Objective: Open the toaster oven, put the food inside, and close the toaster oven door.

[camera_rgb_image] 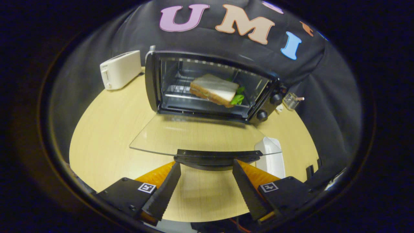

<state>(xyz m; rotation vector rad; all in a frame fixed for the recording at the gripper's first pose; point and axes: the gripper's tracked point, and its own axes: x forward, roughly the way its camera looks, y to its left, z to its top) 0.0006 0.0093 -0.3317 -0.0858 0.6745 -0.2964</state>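
- Gripper view: the gripper (207, 166) is spread wide, its two fingers angled apart with bare table showing between them, gripping nothing.
- The fingertips (176, 168) sit right at the dark handle (215, 158) of the oven door, one near each end of it; I cannot tell whether they touch it.
- The glass door (200, 136) lies folded down flat, just ahead of the fingers, and the pale wooden table (103, 142) shows through it.
- A white dish (273, 158) sits on the table just beside the door's right corner, partly behind the right finger.
- Beyond the door stands the toaster oven (152, 81), a black box with its mouth open toward the fingers.
- The sandwich (213, 89) rests inside on the wire rack (176, 90), tilted a little, with green leaf (238, 96) poking out on its right side. It is well beyond the fingertips, past the whole lowered door.
- Two black knobs (268, 106) sit on the oven's right front panel.
- A white toaster (119, 69) stands on the table to the oven's left, near it and further back.
- A small clear glass object (292, 100) stands right of the oven.
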